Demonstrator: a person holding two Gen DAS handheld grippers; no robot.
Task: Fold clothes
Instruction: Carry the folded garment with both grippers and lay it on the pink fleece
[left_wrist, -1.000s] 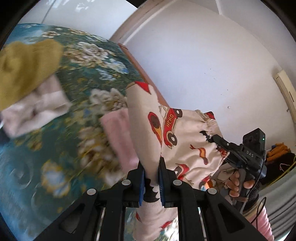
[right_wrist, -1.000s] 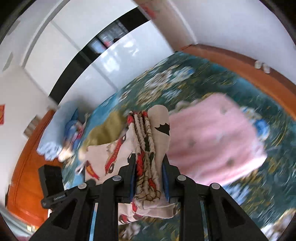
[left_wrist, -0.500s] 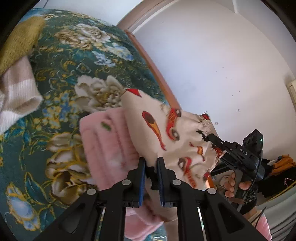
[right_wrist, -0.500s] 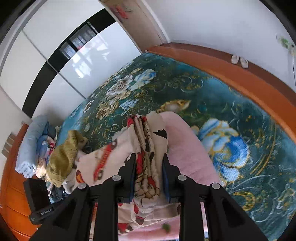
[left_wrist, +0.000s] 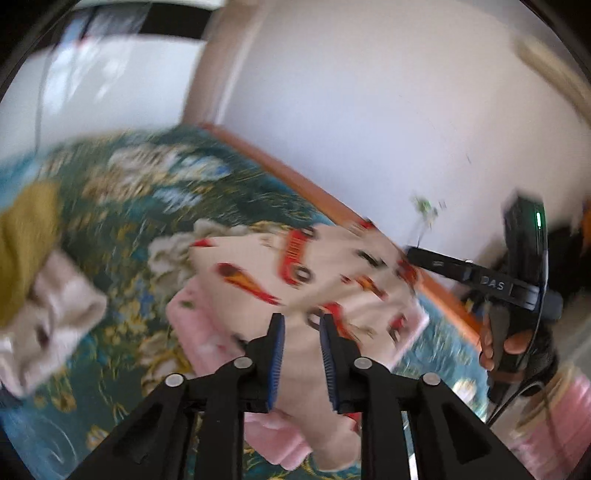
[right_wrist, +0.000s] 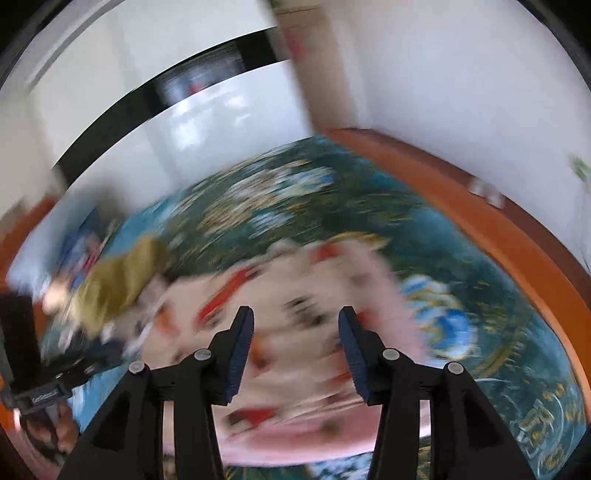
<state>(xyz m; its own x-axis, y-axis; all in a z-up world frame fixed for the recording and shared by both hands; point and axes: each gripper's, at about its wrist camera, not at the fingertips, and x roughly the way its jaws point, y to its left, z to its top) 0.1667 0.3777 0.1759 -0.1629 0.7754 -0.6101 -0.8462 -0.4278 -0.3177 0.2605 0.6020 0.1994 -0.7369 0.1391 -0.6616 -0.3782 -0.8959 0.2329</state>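
We judge this to be the end of a stacking step: the cream shorts (left_wrist: 314, 273) printed with red cars lie flat on top of a pink garment (left_wrist: 207, 332) on the floral bed (left_wrist: 122, 206), and neither tool has cloth in it. Our left gripper (left_wrist: 301, 332) hangs just above the near edge of the shorts with its jaws a little apart and nothing between the blue pads. Our right gripper (right_wrist: 295, 332) has its jaws spread wide over the same pile; the right view is badly smeared, so we cannot tell how neatly the shorts (right_wrist: 295, 325) sit. Seen from the left, their edges look roughly square to the pink piece, with one corner running past it toward the bed frame (left_wrist: 332, 199). The next move, as we read it, calls for fetching another item: a mustard garment (left_wrist: 22, 251) and a beige knit (left_wrist: 55, 317) lie bunched well apart at the left, and one of them would need to be pinched by an edge and spread flat before any fold. The only writing we can read is "DAS" on the right tool's body in the left view; the lettering on the red car print is too blurred to make out.
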